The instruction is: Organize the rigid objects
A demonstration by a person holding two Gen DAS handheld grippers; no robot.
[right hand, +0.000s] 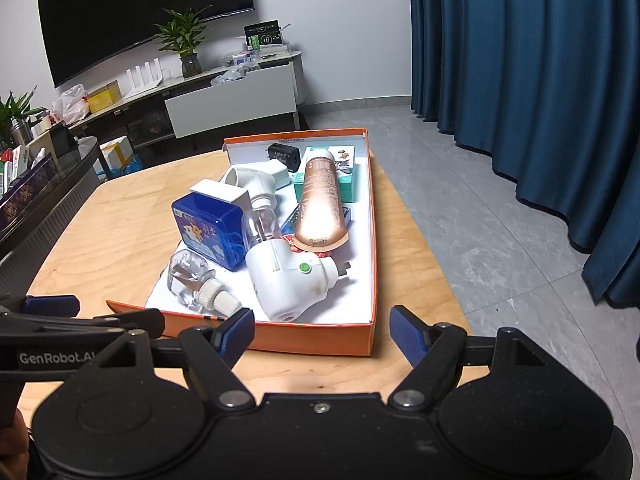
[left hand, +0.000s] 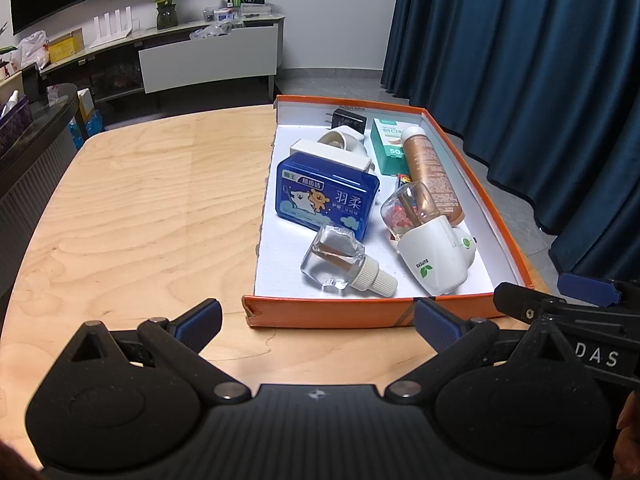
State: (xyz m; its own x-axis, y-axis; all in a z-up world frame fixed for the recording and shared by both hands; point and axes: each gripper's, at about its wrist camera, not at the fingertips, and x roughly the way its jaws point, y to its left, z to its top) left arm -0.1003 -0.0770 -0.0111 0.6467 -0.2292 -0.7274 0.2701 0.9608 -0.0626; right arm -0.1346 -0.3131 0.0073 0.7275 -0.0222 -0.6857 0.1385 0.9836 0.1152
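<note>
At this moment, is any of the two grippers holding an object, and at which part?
Nothing is held. The left gripper and the right gripper both stand with open jaws before the orange box.

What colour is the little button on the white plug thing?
Green button, clearest in the right wrist view.

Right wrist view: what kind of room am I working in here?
Most likely a living room at home: a big wall-mounted TV over a low media cabinet, a potted plant, and floor-length blue curtains beside the wooden table.

Red packet (left hand: 405, 179) mostly hidden, perhaps a card.
</note>
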